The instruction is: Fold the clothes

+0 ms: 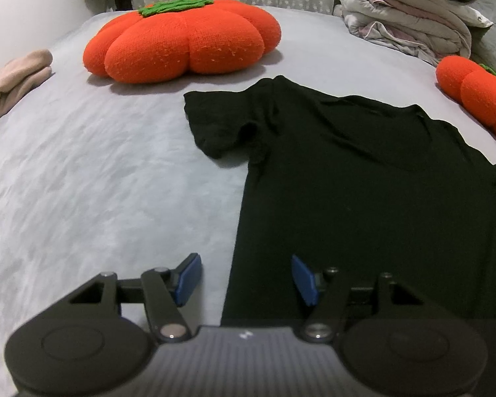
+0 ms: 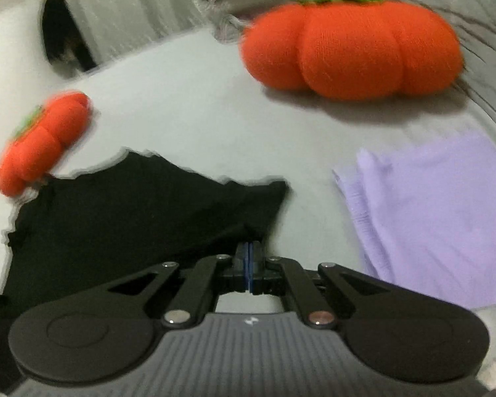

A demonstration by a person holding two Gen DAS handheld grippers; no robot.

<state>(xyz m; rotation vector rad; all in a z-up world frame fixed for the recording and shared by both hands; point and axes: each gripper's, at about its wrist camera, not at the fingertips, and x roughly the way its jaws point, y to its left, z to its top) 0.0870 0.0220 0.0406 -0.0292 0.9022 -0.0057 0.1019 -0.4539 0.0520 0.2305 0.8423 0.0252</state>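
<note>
A black T-shirt [image 1: 363,178] lies flat on the pale grey bed sheet [image 1: 99,182], its left sleeve spread toward the middle of the bed. My left gripper [image 1: 246,276] hovers open over the shirt's left side edge near the hem; the edge runs between the blue pads [image 1: 190,278], which do not press on it. In the blurred right wrist view, the black T-shirt [image 2: 132,225] tapers to a point at my right gripper [image 2: 249,254]. That gripper's blue pads are pressed together on the edge of the right sleeve.
A big orange pumpkin cushion [image 1: 185,39] sits beyond the shirt, and a second one [image 1: 479,99] lies at its right. A folded beige garment [image 1: 13,82] rests far left, piled quilts [image 1: 413,16] far right. A folded lilac cloth [image 2: 436,211] lies right of my right gripper.
</note>
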